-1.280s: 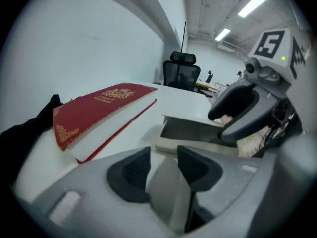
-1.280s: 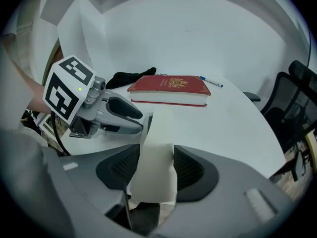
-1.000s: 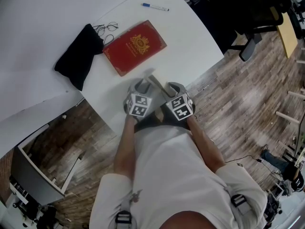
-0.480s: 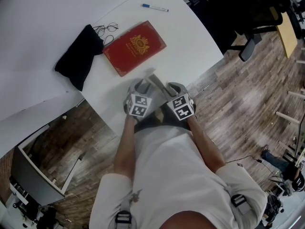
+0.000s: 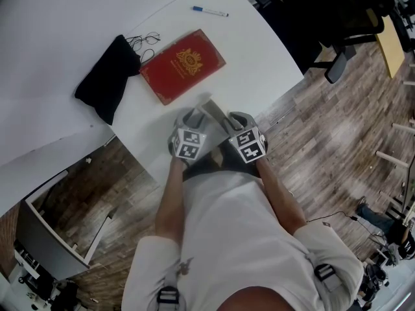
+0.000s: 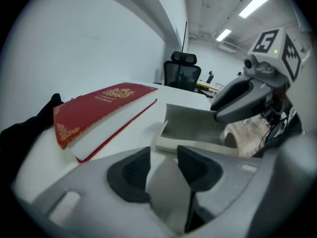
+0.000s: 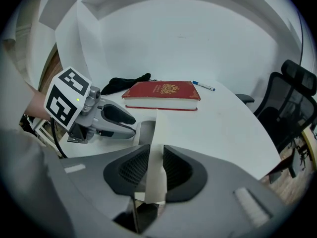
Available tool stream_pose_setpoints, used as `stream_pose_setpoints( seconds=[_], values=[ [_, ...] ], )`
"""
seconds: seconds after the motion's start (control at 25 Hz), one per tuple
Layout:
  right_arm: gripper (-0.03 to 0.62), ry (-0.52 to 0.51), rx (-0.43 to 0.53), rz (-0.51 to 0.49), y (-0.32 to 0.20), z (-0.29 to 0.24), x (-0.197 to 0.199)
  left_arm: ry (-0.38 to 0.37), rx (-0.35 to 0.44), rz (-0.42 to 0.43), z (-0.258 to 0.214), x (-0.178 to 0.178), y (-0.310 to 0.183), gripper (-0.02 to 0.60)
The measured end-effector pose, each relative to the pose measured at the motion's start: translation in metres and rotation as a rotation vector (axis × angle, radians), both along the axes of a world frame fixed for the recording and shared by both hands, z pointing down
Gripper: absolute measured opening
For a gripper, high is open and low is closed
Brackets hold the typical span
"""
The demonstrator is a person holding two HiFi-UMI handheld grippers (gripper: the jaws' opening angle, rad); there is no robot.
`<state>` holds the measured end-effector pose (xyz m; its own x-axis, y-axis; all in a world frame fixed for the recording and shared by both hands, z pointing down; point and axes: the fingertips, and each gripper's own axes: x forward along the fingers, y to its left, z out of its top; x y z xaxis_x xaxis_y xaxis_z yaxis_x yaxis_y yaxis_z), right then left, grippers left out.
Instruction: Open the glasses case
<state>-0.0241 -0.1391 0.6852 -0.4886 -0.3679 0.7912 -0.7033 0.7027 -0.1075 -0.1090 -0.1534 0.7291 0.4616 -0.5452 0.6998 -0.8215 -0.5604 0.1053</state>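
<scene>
both ends of a pale glasses case [image 5: 211, 111] pinched at the near edge of the white table [image 5: 259, 57]. left gripper [image 6: 162, 168] clamped on the tray-like base [image 6: 198, 133]; right gripper [image 7: 152, 168], jaws just now closing, nipping the thin, stiff lid flap [image 7: 156, 128]. grip apparently set, so next probably lifting the flap to open. case matte, boxy, card-like; ribbed black pads [image 7: 131, 170] on both.

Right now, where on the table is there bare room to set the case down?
Bare table lies right of the book, between it, the pen and the curved edge; more lies beyond the pouch and glasses. Pouch, glasses and book crowd together at left. The case takes the near edge.
</scene>
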Motion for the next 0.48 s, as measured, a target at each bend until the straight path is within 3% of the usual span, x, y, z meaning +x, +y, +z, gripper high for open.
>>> stream_pose_setpoints(
  seconds=[0.48],
  values=[
    [0.063, -0.011, -0.004, 0.022, -0.0073, -0.0019, 0.0069, 0.005, -0.003, -0.003, -0.0019, 0.0011, -0.0003, 0.172]
  ],
)
